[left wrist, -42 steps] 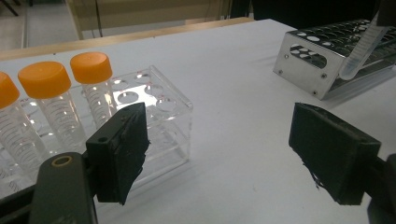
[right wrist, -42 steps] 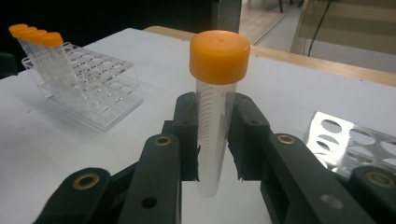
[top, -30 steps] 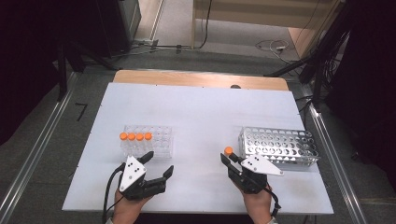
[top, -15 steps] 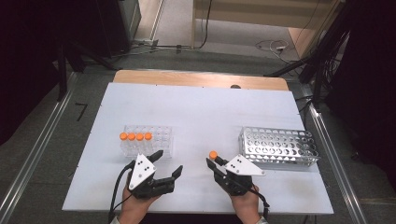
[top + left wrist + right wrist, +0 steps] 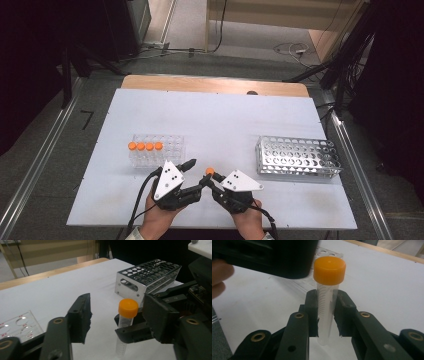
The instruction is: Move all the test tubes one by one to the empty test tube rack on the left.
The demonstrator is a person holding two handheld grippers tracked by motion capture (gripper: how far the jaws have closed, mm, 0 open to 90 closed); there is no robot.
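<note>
On the white table (image 5: 225, 120) a clear rack (image 5: 157, 150) sits at the left with four orange-capped tubes (image 5: 145, 146) standing in a row along its left part; its other wells look empty, and a corner of it with printed well labels shows in the left gripper view (image 5: 22, 326). At the right, well apart from it, stands a metal rack (image 5: 297, 157) full of round holes, all of them empty as far as the high view and the left gripper view (image 5: 147, 275) show. Near the front edge, between the two racks, the right gripper (image 5: 206, 180) is clenched on a tube (image 5: 210, 172): in the right gripper view (image 5: 325, 315) its two jaws press the clear graduated tube (image 5: 327, 307) from both sides below the orange cap, and the tube stands upright. The left gripper (image 5: 192, 172) is spread wide just beside it; in the left gripper view (image 5: 117, 315) its jaws stand apart with the tube (image 5: 126, 322) between them, touching neither. Whether the tube holds any liquid cannot be told.
</note>
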